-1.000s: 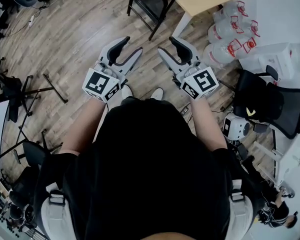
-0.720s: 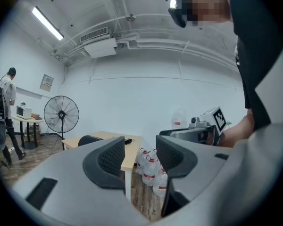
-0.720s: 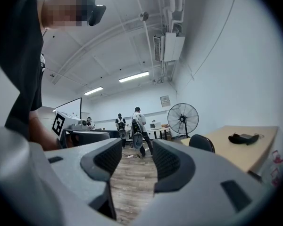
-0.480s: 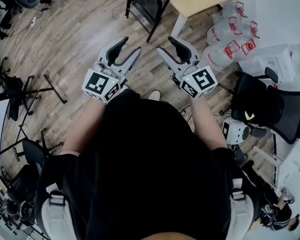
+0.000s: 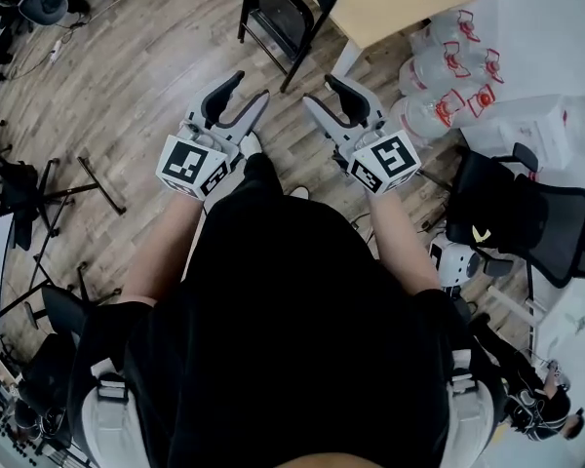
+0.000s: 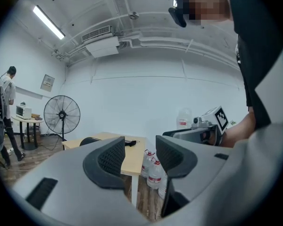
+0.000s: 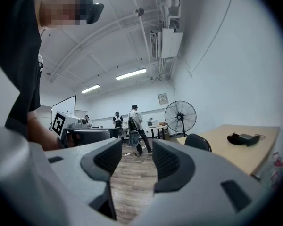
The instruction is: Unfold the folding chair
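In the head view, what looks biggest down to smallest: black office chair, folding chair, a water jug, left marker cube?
1. Black office chair.
2. Folding chair, cut off at the top edge.
3. Left marker cube and water jug look alike; the cube is nearer the camera, so unranked.

The left gripper (image 6: 139,150) holds its jaws slightly apart with nothing between them; through the gap shows a light wooden table (image 6: 133,158). A small black object (image 6: 130,143) lies on the table, plastic water bottles (image 6: 154,174) stand just right of it, and a standing fan (image 6: 62,115) is well to its left. The right gripper (image 6: 170,133) hovers right of the table.
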Available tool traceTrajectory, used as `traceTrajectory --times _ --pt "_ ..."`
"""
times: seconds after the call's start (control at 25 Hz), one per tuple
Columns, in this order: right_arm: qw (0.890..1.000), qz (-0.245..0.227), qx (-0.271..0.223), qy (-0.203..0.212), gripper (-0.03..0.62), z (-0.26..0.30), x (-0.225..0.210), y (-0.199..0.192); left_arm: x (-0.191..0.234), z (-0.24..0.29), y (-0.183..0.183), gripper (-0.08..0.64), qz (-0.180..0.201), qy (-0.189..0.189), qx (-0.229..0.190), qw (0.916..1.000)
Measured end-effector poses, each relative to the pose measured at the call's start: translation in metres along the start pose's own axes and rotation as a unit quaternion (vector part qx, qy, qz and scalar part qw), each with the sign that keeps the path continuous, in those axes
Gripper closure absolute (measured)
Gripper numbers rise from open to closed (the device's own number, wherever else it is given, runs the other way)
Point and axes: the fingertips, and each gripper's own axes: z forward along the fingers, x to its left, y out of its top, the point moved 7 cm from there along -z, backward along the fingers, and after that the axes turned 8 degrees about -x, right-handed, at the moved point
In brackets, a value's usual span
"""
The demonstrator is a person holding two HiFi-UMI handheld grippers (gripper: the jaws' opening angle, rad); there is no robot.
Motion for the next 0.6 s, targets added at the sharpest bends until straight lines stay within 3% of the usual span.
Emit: traceTrajectory --times 0.6 --pt "0.999 -0.021 0.037 -0.017 0.390 0.191 -0.079 0.006 0.194 0.067 0.008 0.360 -0.016 -0.020 -0.006 0.9997"
